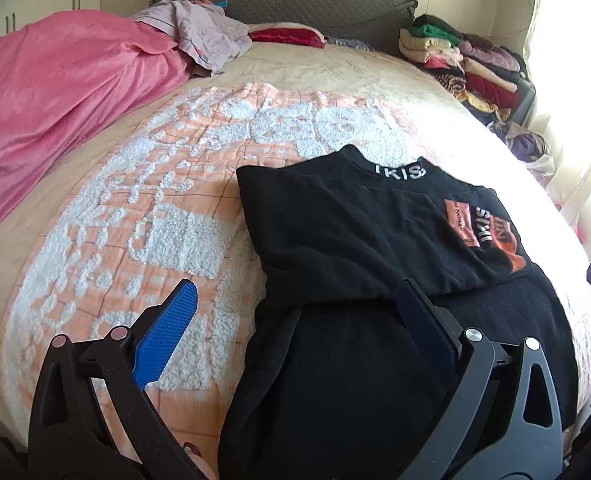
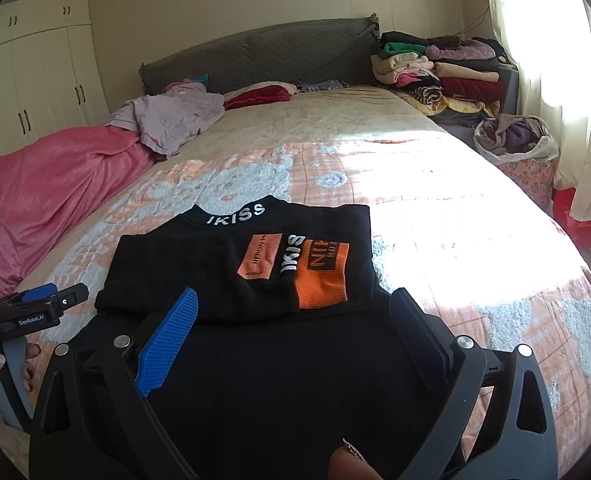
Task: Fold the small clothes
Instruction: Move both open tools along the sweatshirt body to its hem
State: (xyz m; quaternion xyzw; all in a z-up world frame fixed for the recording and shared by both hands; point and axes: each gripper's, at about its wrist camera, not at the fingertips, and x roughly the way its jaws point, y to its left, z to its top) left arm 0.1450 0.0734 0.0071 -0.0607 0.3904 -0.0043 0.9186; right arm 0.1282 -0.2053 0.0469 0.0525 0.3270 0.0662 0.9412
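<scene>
The black top (image 2: 255, 320) runs lengthwise away from both grippers — right gripper (image 2: 295, 320) centred over its hem, left gripper (image 1: 295, 312) at its left edge, both jaws apart and empty.

You have a matt black knit top (image 2: 223, 280) on a nubbly fleece blanket (image 1: 167, 208), between knurled blue plastic pads (image 1: 167, 332).

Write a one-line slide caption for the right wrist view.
Open right tool hovers over partly folded black shirt on the patterned blanket.
</scene>
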